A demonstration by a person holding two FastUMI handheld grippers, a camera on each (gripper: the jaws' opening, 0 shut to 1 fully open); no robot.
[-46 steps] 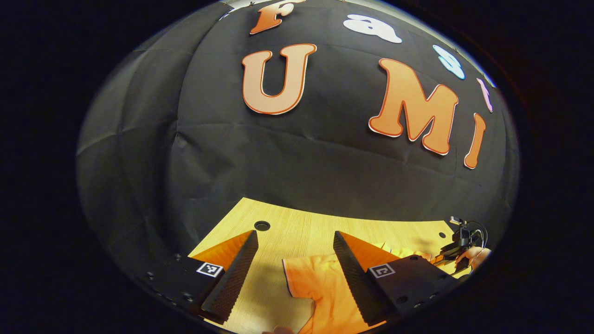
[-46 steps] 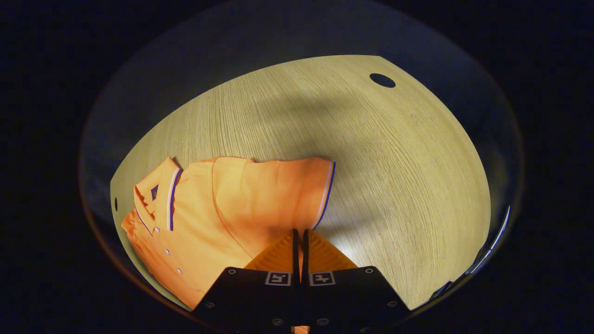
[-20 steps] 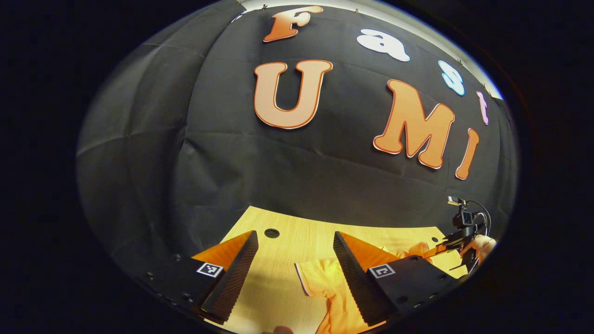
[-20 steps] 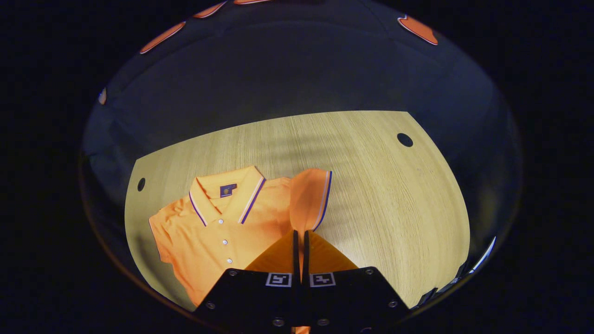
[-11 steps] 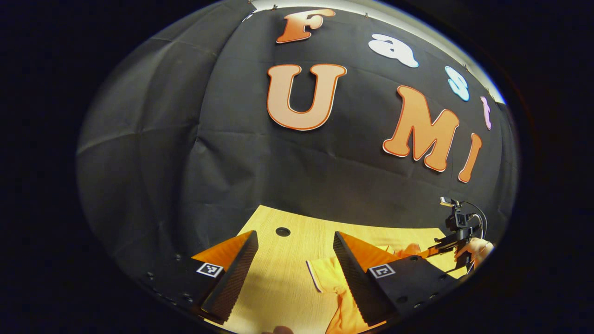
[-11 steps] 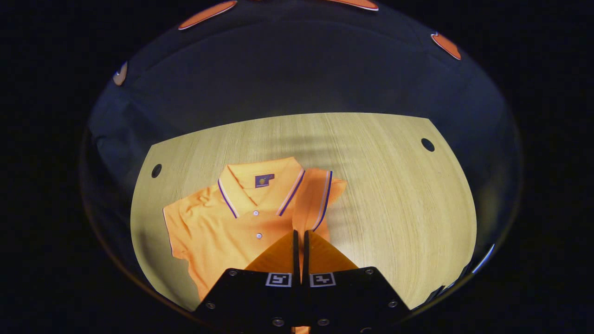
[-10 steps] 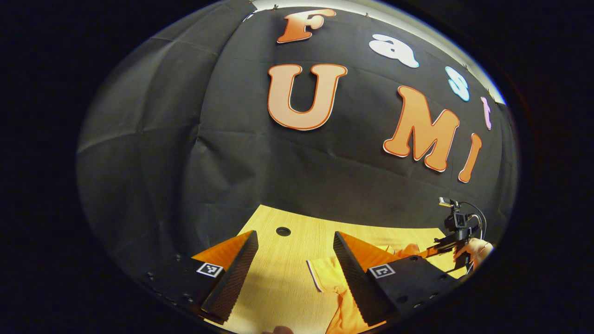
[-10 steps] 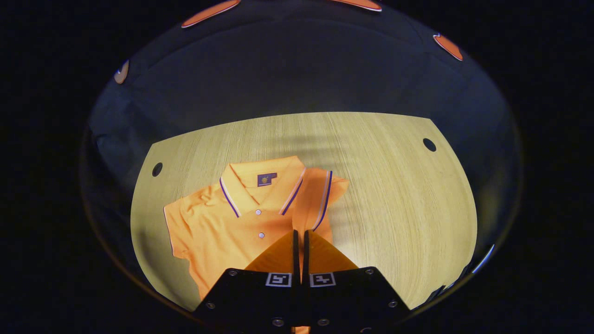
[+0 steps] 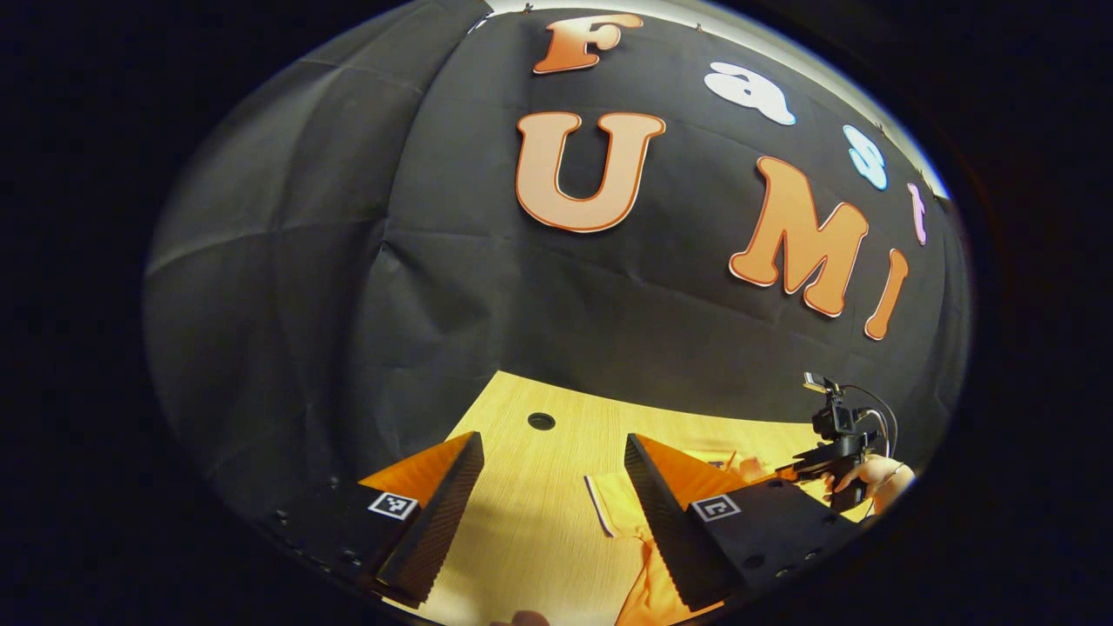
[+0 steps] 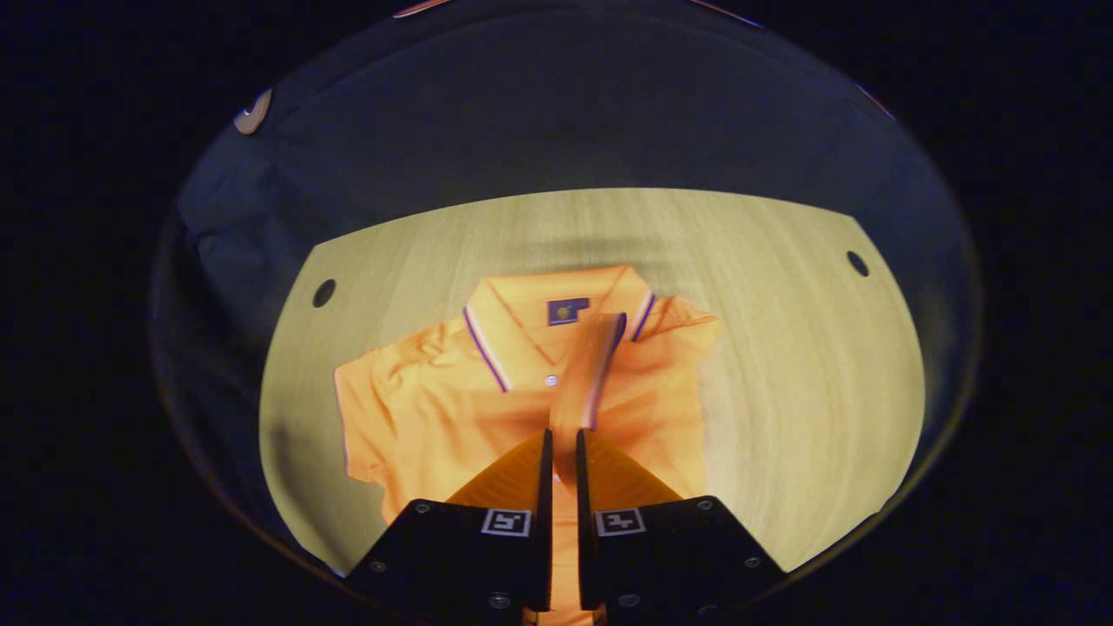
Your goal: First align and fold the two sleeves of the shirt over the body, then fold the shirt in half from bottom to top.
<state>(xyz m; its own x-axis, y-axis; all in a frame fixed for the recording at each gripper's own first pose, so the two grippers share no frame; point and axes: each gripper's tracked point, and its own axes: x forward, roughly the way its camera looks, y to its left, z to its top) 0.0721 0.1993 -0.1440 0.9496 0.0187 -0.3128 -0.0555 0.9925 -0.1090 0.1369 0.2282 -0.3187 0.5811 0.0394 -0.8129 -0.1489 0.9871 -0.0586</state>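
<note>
In the right gripper view, the right gripper (image 10: 562,452) at the bottom centre is clenched on a sleeve (image 10: 584,374) of the orange shirt (image 10: 417,409), which lies mid-frame on the wooden table (image 10: 800,374). In the left gripper view, the left gripper (image 9: 549,487) is spread wide at the bottom of the frame, grasping nothing.

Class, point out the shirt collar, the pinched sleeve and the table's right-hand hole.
collar (image 10: 491,335): right gripper view, striped left flap.
sleeve (image 10: 584,369): right gripper view, lifted middle.
hole (image 10: 858,263): right gripper view, dark centre.

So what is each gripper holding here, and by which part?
The right gripper pinches the orange shirt by its striped-cuff sleeve, lifted over the body. The left gripper is open, holding nothing.
</note>
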